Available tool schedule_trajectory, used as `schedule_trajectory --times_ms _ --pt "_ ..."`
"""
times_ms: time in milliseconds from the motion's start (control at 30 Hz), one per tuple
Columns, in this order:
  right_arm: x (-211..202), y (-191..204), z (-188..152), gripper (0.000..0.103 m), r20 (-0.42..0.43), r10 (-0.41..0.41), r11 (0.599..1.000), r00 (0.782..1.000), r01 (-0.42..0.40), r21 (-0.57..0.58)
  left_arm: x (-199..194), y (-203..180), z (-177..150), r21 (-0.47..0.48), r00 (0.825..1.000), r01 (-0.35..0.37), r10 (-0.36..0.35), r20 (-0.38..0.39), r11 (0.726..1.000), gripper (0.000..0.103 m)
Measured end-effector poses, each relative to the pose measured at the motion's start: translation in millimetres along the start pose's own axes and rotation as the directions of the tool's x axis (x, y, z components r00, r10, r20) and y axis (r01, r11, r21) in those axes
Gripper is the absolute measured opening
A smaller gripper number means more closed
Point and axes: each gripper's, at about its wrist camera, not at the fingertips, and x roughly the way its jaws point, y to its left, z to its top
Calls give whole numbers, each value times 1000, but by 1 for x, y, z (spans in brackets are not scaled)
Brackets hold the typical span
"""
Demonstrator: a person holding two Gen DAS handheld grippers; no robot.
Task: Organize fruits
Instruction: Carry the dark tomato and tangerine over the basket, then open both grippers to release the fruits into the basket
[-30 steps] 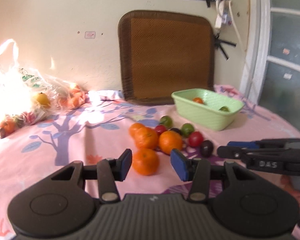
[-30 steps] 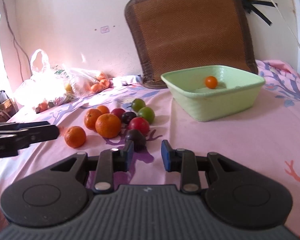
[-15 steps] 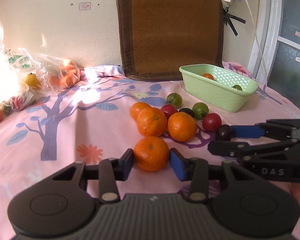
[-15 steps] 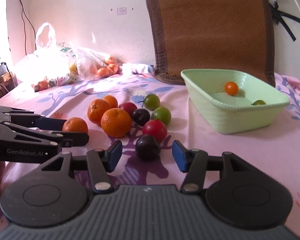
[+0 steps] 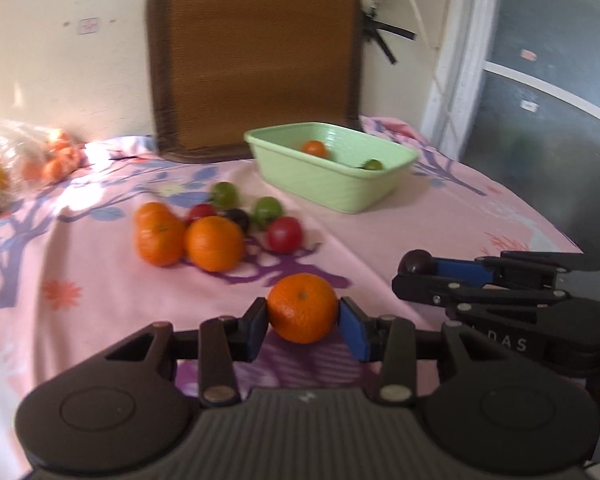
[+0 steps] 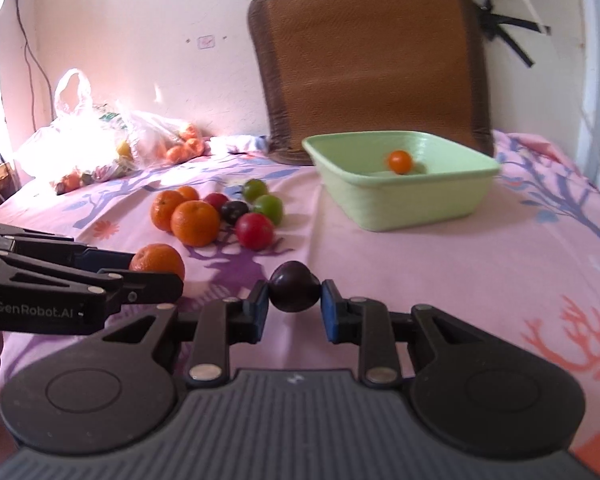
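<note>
Both grippers loaded, basket far right.
Left gripper (image 5: 302, 319) fingers clamp the orange (image 5: 302, 308); right gripper (image 6: 294, 299) fingers pinch the dark plum (image 6: 293, 286), which might slip short of the green basket (image 6: 404, 194).

Two grippers show — the left gripper (image 5: 302, 322) and the right gripper (image 6: 294, 306). Oranges outside the bag number four: one (image 5: 302, 307) low in the frame's centre, three (image 5: 214, 243) clustered at centre-left. Two red tomatoes (image 5: 284, 234), two green ones (image 5: 225, 194), and two dark plums (image 6: 294, 286). One green basket (image 5: 332, 184), upper centre, holds two small fruits (image 5: 314, 148). One plastic bag (image 6: 80, 140) sits at far left — contents uncountable. One brown mat (image 6: 372, 56).
</note>
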Motion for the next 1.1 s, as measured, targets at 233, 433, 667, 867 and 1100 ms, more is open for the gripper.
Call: schedule_trajectory --times_ms 233,433,667,867,1100 --pt "-25 -25 -20 31 12 -86 996 996 86 -5 19 -40 -3 64 999 20 -18 -33 998 40" --pt "-23 -34 -25 31 3 -67 998 998 67 15 18 -46 1 93 1000 -5 7 -23 996 39" --pt "-22 -52 11 31 151 -75 997 986 71 31 24 -39 70 78 998 13 -18 68 997 39" --pt "19 -80 61 31 202 -104 994 974 94 56 83 -19 132 20 998 -13 12 60 1000 39" --pt "64 -84 65 31 133 -118 993 984 114 32 136 -6 145 -7 1000 -27 27 1 1000 40"
